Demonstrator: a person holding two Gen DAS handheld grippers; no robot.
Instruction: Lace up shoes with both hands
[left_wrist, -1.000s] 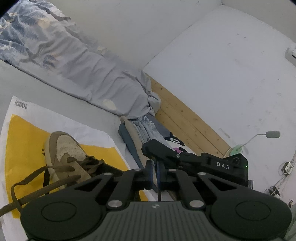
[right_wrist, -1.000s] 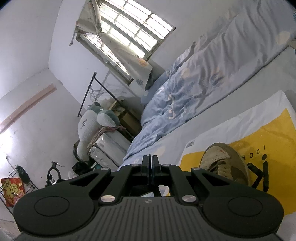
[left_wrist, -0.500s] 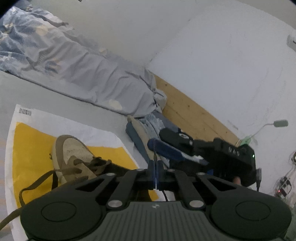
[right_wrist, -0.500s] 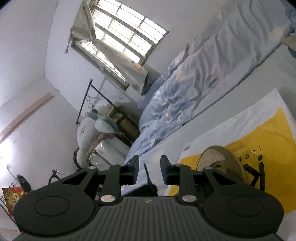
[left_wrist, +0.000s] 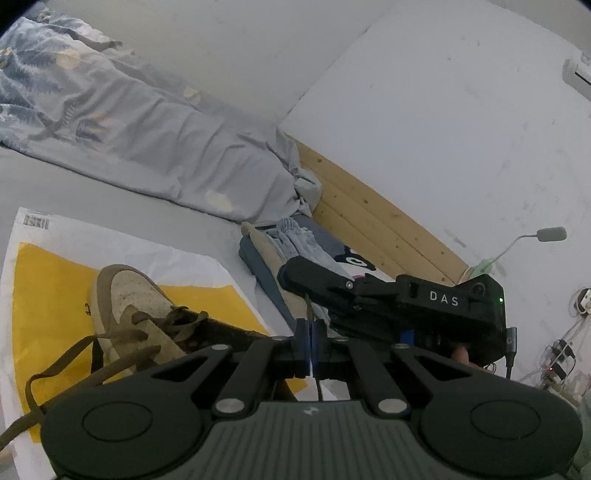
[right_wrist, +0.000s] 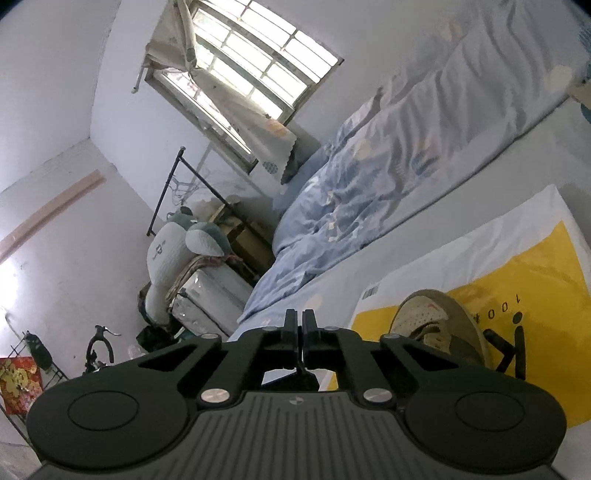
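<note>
- Tan shoe (left_wrist: 129, 310) is sitting on the yellow-and-white bag (left_wrist: 48, 295) spread over the bed (left_wrist: 110, 206), brown laces (left_wrist: 85, 354) trailing loose off toward the near edge.
- Left claw (left_wrist: 309, 343) is pinching fully closed on a thin dark lace end (left_wrist: 307, 306) that's poking up between its tips.
- Right claw (right_wrist: 299, 332) is closing up tight just beyond it, a dark strand (right_wrist: 303, 368) running between its jaws.

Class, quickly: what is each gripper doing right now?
Left gripper: shut on the brown shoelace.
Right gripper: shut on the shoelace end.
</note>
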